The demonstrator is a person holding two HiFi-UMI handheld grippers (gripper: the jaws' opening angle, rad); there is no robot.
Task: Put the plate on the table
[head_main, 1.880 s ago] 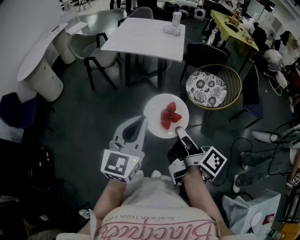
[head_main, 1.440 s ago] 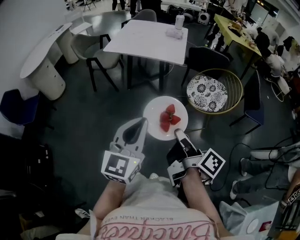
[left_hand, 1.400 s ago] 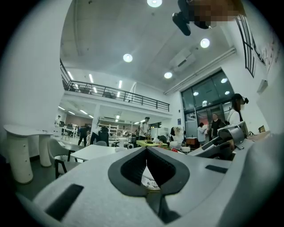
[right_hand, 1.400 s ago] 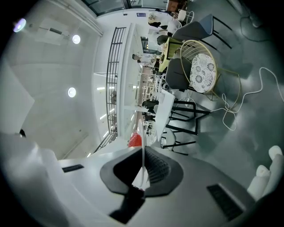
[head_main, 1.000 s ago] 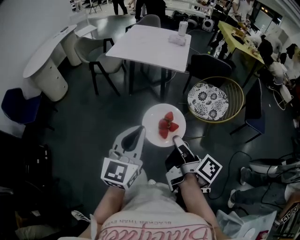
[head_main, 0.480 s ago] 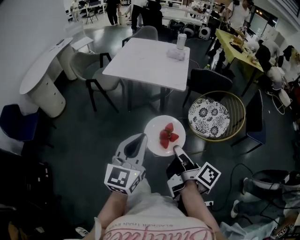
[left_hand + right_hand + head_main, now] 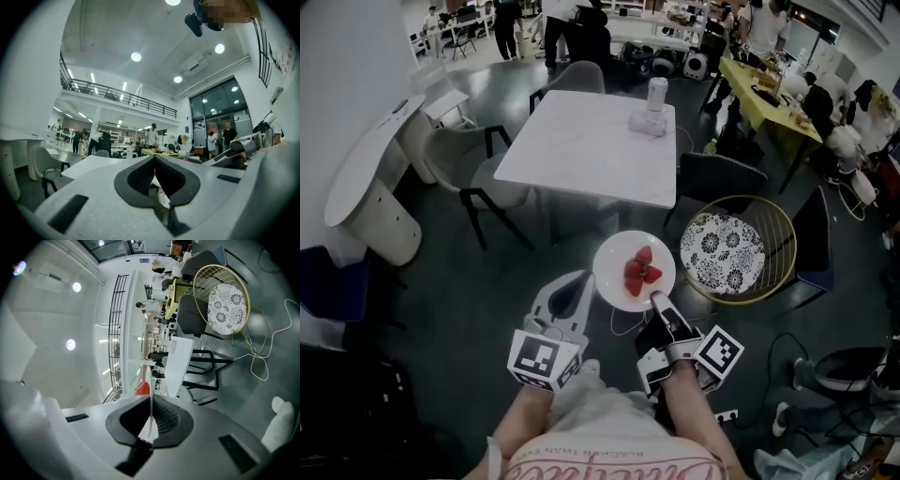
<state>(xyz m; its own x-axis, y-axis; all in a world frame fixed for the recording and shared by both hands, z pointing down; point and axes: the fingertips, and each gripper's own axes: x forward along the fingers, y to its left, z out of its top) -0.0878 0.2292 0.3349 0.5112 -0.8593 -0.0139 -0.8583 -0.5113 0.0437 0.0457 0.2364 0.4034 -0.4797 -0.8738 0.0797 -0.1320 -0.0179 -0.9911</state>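
From overhead, the person stands on the dark floor short of the white table [image 7: 581, 150], a gripper in each hand. The right gripper [image 7: 657, 298] pinches the near rim of the white plate [image 7: 619, 255], which is up in the air, level, with strawberries [image 7: 641, 272] on it. The left gripper [image 7: 581, 281] points forward just beside the plate's left edge. A round wicker chair [image 7: 773, 220] with a patterned cushion stands to the right.

In the left gripper view, the dark pads [image 7: 178, 180] meet at their tips with nothing clamped between them; the table top lies ahead.

In the right gripper view, the jaws are closed on the plate, seen edge-on as a thin white line between the pads, a strawberry red above them.
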